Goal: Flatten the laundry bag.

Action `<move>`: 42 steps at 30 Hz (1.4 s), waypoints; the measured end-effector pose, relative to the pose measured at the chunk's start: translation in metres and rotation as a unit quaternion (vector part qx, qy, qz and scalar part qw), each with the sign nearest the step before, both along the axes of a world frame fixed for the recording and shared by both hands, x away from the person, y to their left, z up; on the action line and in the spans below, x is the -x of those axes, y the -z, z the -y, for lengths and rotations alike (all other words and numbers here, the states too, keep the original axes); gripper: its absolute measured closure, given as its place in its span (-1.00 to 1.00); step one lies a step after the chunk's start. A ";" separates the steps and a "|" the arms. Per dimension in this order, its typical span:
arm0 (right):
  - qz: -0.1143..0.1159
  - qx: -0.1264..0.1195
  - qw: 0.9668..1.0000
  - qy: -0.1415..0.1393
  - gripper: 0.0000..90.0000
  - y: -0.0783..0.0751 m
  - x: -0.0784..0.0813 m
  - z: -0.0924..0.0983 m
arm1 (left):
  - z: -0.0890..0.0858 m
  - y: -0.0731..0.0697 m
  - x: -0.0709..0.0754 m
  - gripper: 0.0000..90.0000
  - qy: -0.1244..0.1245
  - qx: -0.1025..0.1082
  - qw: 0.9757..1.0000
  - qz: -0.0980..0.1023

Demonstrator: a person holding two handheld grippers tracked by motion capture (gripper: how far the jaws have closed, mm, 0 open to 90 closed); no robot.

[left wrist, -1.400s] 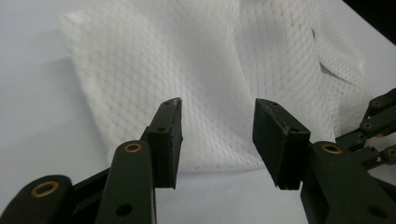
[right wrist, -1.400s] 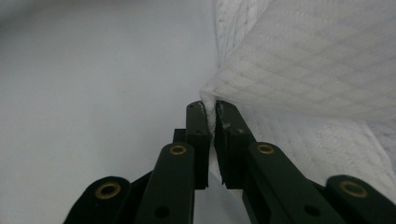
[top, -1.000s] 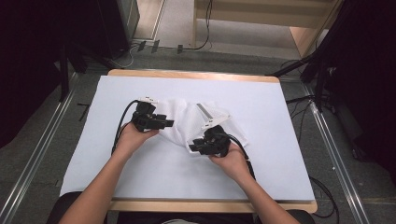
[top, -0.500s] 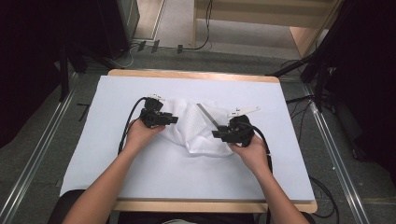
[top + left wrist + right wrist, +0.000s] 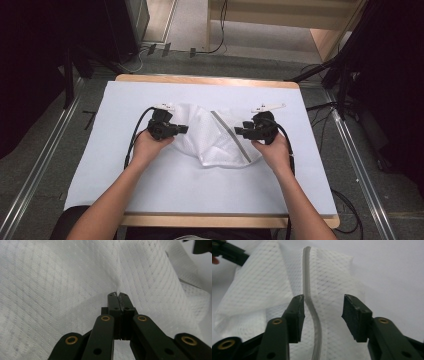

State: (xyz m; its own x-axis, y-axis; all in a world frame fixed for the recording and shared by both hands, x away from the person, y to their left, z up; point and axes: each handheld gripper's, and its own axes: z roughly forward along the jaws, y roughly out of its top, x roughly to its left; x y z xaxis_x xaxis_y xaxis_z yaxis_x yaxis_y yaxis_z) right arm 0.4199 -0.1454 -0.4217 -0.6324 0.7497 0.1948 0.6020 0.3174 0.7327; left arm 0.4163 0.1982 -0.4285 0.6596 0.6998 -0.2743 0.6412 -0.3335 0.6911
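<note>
A white mesh cloth with a grey strip along one edge lies crumpled mid-table. At the cloth's left side, my left gripper has just been closing and is now shut, pinching a fold of the mesh between its tips. My right gripper is at the cloth's right side, pointing left. Its jaws have just been opening and stand wide over the grey strip and the mesh, pressing on nothing.
The white table cover has bare room on all sides of the cloth, with a wooden rim at the far edge. Cables trail from both grippers. Metal floor rails run along both sides of the table.
The right gripper has moved right and farther back, from the cloth's near edge to its right side, and its jaws have spread. The left gripper's jaws have closed on the mesh.
</note>
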 end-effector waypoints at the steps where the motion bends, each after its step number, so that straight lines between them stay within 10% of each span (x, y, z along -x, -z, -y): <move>1: -0.017 -0.007 1.000 -0.010 -0.11 0.002 -0.012 -0.002 | 0.000 -0.002 0.003 1.00 0.000 0.001 1.000 0.006; 10: -0.034 0.007 0.999 -0.016 -0.33 0.014 -0.040 -0.024 | -0.007 -0.007 0.018 1.00 0.012 0.013 1.000 0.019; 17: -0.076 0.029 0.995 -0.049 0.34 0.037 -0.047 -0.044 | -0.019 -0.008 0.025 1.00 0.005 0.030 0.999 0.019; 25: -0.065 0.057 0.995 -0.049 0.94 0.041 -0.044 -0.054 | -0.037 -0.014 0.030 1.00 -0.010 0.056 0.998 0.029; 34: -0.063 0.036 0.997 -0.013 0.97 0.027 -0.048 -0.030 | -0.039 -0.015 0.037 1.00 -0.010 0.048 0.997 0.057; 42: -0.064 0.034 0.997 0.016 0.97 0.023 -0.041 -0.003 | -0.034 0.003 0.038 1.00 -0.009 0.047 0.999 0.012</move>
